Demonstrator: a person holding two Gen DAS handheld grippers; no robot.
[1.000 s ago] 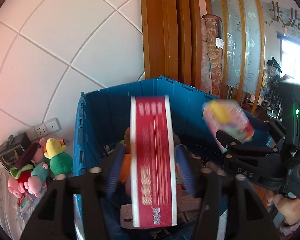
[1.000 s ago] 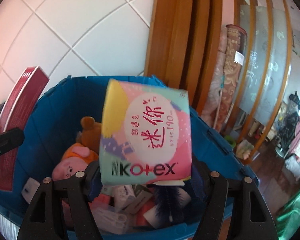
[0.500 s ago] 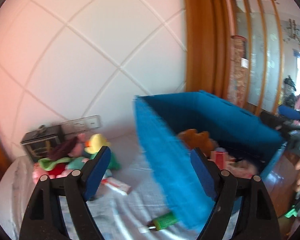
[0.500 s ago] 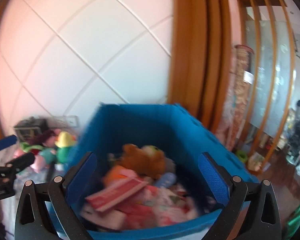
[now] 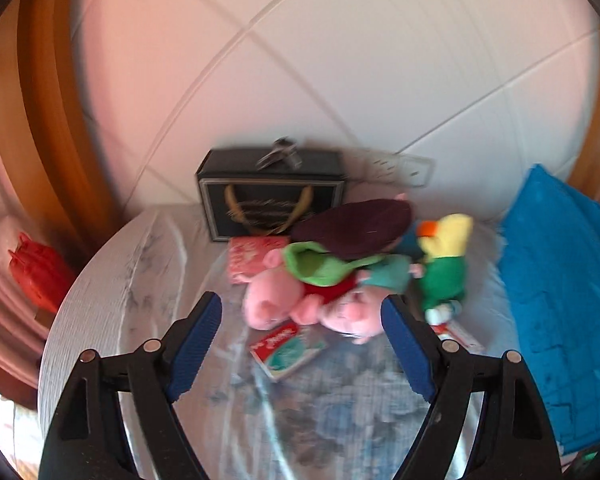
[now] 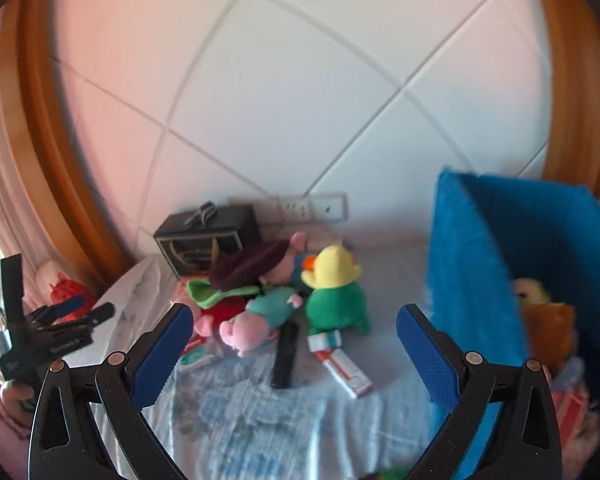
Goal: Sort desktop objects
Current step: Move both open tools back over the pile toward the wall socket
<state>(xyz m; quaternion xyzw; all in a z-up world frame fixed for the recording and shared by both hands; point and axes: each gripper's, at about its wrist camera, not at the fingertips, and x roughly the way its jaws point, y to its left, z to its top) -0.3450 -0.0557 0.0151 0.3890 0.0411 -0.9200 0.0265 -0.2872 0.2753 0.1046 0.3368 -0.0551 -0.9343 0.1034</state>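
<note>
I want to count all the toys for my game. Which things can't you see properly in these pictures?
- Plush pile: right wrist view, toys overlap, so no sure count.
- Blue bin: right wrist view, its near wall and the right finger hide most of what's inside.
- Flat packet: left wrist view, blurred, print unreadable.
- Black box: left wrist view, blurred gold lettering; small thing on top unclear.
- Red thing: left wrist view, cut off by the table edge.
</note>
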